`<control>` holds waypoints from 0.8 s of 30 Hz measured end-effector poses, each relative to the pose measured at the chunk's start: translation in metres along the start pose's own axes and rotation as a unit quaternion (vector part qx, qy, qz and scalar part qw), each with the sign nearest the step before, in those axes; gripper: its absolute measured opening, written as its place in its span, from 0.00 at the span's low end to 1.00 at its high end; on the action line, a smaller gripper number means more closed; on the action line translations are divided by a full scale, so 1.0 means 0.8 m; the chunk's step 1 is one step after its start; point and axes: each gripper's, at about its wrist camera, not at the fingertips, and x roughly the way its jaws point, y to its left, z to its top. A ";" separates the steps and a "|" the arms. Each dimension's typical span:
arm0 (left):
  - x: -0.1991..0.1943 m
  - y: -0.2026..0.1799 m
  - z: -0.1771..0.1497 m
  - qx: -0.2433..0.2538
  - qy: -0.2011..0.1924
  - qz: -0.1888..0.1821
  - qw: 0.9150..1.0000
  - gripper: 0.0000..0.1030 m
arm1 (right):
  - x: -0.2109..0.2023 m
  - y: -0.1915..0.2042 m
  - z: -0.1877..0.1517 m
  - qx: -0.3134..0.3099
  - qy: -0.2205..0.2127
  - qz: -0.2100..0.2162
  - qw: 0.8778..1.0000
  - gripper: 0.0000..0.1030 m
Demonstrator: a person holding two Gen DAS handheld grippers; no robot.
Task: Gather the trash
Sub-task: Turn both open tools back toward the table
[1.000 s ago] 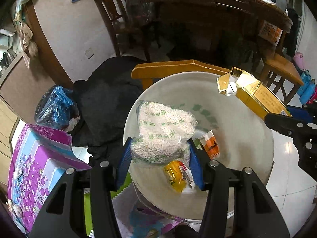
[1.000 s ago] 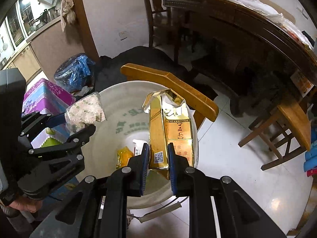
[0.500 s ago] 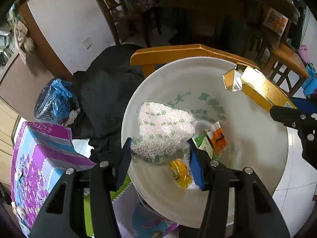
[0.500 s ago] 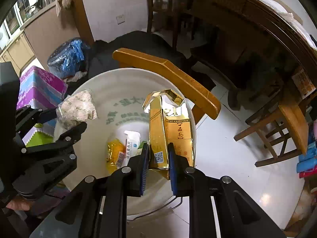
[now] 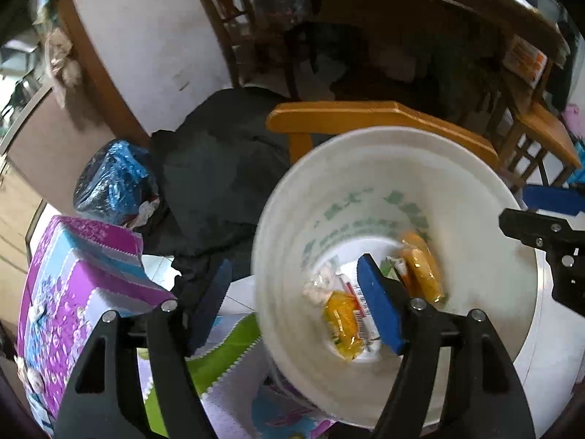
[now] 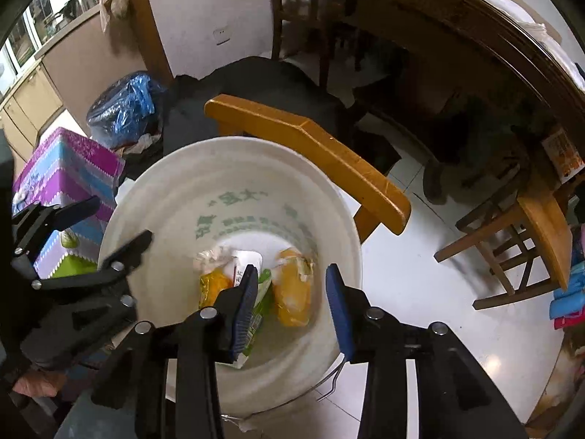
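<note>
While both hand-held grippers hang over the white bucket (image 6: 321, 219), their jaws are spread wide and hold nothing. The left hand-held gripper (image 5: 292, 300) sits over the near rim; the right hand-held gripper (image 6: 289, 292) is just above the trash. The gold pack (image 6: 294, 292), the yellow wrapper (image 5: 342, 320) and a small clear bag (image 5: 320, 285) lie at the bottom. A jaw could bump the rim and tip the bucket, spilling the trash onto the floor (image 6: 420, 285).
</note>
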 end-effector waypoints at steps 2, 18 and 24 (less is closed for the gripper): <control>-0.026 0.012 -0.008 -0.020 -0.027 -0.016 0.999 0.66 | -0.015 -0.005 -0.007 0.009 -0.024 0.009 1.000 0.38; -0.147 0.246 -0.237 -0.356 -0.206 0.038 0.911 0.78 | -0.112 0.076 -0.203 0.078 -0.125 0.130 0.980 0.40; -0.138 0.270 -0.282 -0.391 -0.226 0.086 0.888 0.78 | -0.115 0.127 -0.245 0.051 -0.115 0.148 0.981 0.43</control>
